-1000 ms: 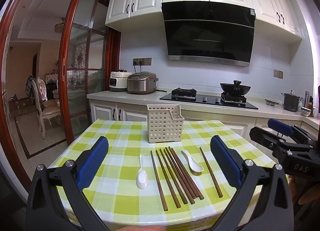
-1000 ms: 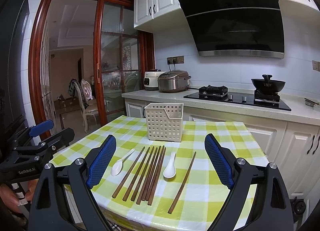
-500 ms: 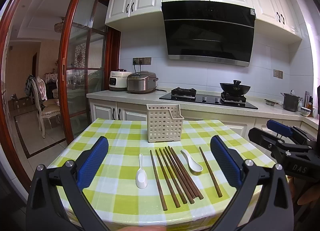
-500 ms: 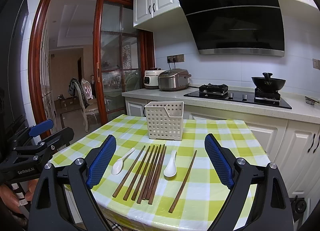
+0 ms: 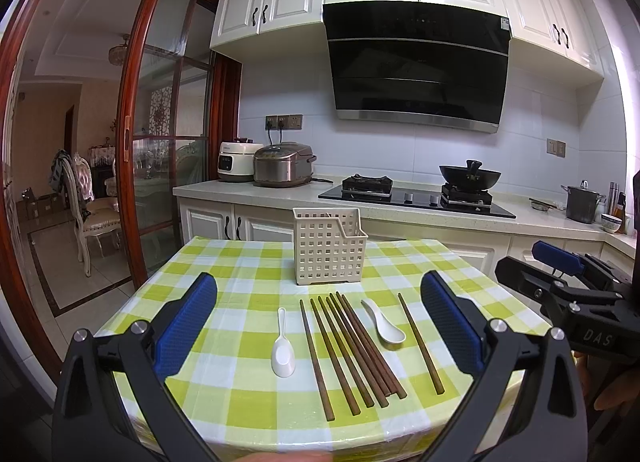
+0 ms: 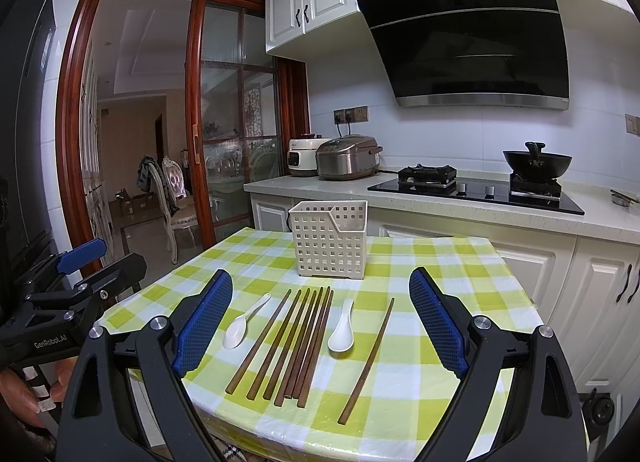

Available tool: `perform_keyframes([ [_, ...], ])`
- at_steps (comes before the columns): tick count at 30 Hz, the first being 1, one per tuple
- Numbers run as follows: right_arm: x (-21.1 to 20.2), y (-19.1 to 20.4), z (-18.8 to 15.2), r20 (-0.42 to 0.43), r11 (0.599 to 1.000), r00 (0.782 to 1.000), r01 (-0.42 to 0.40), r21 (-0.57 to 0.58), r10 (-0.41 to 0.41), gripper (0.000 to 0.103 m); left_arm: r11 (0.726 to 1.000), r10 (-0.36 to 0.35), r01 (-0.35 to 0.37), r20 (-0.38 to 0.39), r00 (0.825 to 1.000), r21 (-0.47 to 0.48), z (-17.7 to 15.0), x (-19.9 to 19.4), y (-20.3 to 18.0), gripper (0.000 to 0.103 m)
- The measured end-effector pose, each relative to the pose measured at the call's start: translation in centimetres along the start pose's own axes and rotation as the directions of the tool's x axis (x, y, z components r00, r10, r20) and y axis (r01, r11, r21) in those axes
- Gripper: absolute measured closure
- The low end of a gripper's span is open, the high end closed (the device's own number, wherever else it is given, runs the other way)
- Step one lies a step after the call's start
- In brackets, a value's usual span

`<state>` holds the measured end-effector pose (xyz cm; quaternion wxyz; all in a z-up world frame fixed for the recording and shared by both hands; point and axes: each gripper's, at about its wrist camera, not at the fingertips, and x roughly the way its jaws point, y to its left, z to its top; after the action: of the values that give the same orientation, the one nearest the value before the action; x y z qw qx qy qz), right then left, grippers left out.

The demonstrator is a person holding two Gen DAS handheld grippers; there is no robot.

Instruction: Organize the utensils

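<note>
Several brown chopsticks lie side by side on the green checked table, one more lying apart at the right. Two white spoons rest among them: one at the left, one further right. A cream perforated utensil holder stands upright behind them. My left gripper and right gripper both hover open in front of the utensils, holding nothing.
Behind the table runs a counter with two rice cookers, a hob with a wok and a pot. A glass sliding door and a chair are at the left. The table's near edge is just below the grippers.
Both views have crept slightly closer to the table. The utensils and holder have not moved, and both grippers stay open.
</note>
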<state>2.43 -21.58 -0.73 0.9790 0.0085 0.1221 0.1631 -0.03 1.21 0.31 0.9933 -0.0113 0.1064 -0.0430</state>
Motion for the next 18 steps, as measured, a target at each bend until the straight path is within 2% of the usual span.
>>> perform_keyframes([
  [18,0.01,-0.08,-0.11,-0.002,1.0,1.0,-0.004,0.005,0.004,0.018,1.0,-0.002,0.002,-0.001,1.0,0.001,-0.01,0.24,-0.13,0.004],
])
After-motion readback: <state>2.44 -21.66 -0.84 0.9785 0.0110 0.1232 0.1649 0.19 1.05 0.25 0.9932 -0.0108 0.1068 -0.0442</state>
